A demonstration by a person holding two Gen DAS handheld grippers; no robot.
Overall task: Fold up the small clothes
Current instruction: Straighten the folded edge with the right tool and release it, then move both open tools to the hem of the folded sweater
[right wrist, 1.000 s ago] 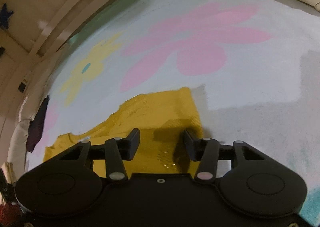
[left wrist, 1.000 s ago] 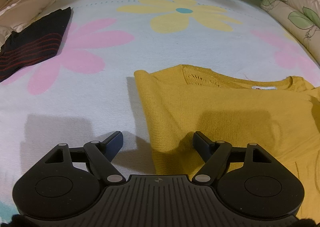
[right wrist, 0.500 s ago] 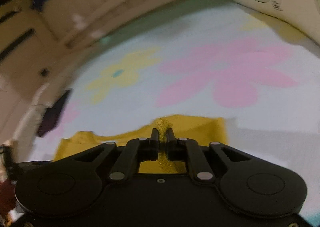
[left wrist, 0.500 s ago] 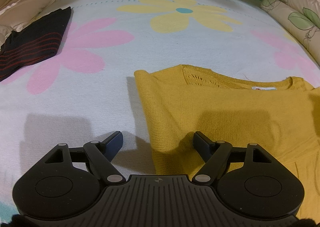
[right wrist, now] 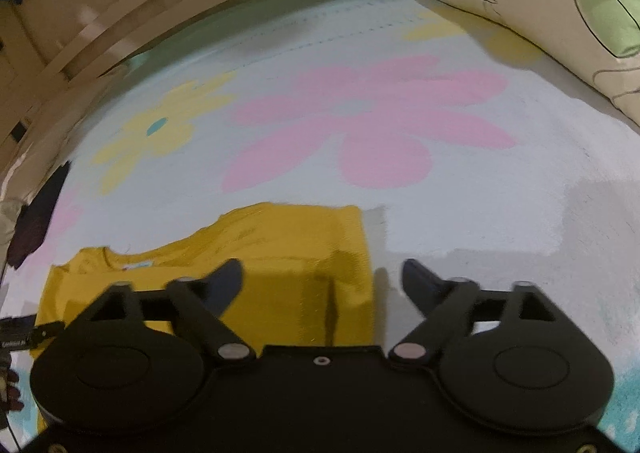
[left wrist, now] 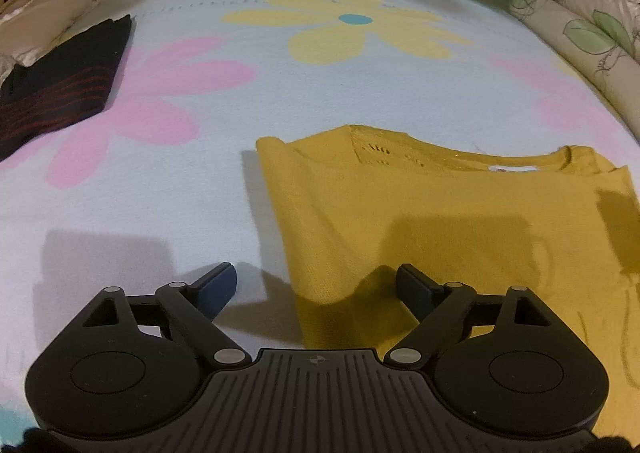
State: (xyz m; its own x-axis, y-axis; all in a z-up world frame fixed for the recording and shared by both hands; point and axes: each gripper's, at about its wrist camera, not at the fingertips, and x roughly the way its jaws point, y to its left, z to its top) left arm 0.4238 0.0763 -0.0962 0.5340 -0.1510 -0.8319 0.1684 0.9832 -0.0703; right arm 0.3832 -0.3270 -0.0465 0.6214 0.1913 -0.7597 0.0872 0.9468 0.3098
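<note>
We see the yellow knit top (left wrist: pixel 460 221) lying flat on the bed's flowered blanket (left wrist: pixel 168 189), its sides folded inward. Only the left view shows its pierced knit panel near the ribbed neckline and the white label; only the right view shows the folded right edge clearly, though with some blur. The left hand-held gripper (left wrist: pixel 316 285) hangs over the top's left edge, its jaws opening wide and gripping nothing. The right hand-held gripper (right wrist: pixel 322 279) stands over the top's right edge, jaws opening, nothing pinched between them. A dark folded garment with red stripes (left wrist: pixel 60 81) lies well apart, far left. A leaf-printed pillow (right wrist: pixel 540 13) borders the blanket.
</note>
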